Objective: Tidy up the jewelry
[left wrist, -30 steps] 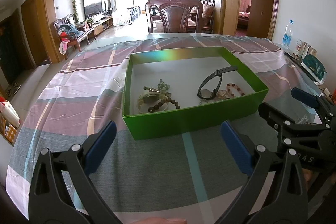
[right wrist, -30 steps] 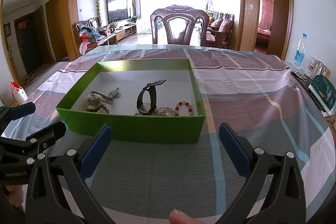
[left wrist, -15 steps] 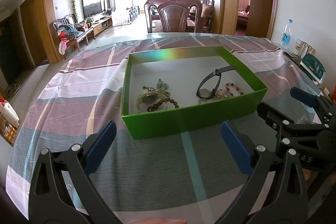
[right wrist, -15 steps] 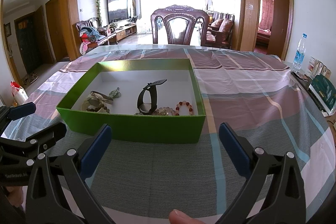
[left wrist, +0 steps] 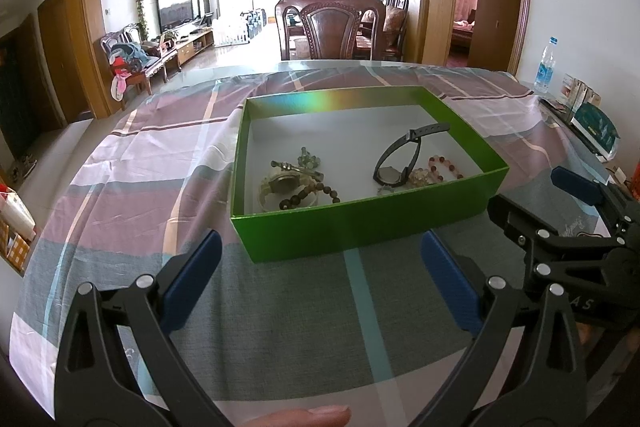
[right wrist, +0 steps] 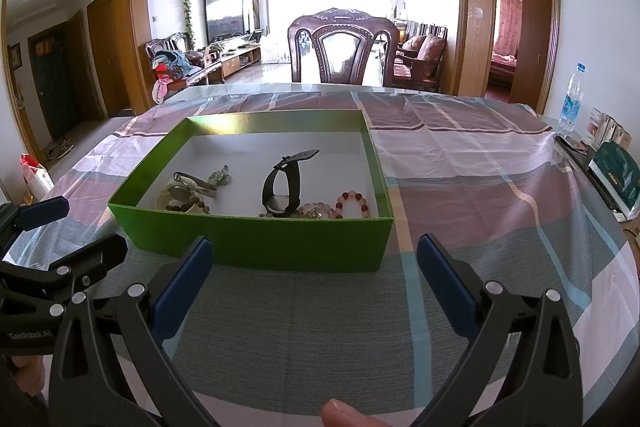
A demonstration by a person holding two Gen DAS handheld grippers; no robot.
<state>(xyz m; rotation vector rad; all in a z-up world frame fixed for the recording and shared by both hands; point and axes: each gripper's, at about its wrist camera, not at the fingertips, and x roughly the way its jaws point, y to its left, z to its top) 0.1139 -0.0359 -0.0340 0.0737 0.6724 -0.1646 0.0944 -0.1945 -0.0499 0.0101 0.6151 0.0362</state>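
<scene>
Table under a plaid cloth (left wrist: 132,163); nothing lies on the cloth near the grippers. Green box (left wrist: 360,227) sits mid-table, open-topped, white floor, all jewelry inside it

Against the frames of the last second: essentially no change. Box, contents and both tools hold the same places, only a slight drift in the left view. Reading: a pause, either before the first pick or after the last drop; which one cannot be told from here

Left gripper (left wrist: 320,279): jaws spread wide, empty, short of the box's near wall. Right gripper (right wrist: 312,279): likewise wide open, empty, just before the same wall

Contents, left cluster: a metal watch (left wrist: 282,183) tangled with a dark bead bracelet (left wrist: 310,193) and a small green bead piece (left wrist: 308,159). Right cluster: black strap watch (right wrist: 282,187), strap arched upward, touching a clear bead bracelet (right wrist: 316,209) and a red bead bracelet (right wrist: 354,203)

Judgement: pieces overlap, so sorting looks unfinished; the arched strap is the easiest grab
</scene>
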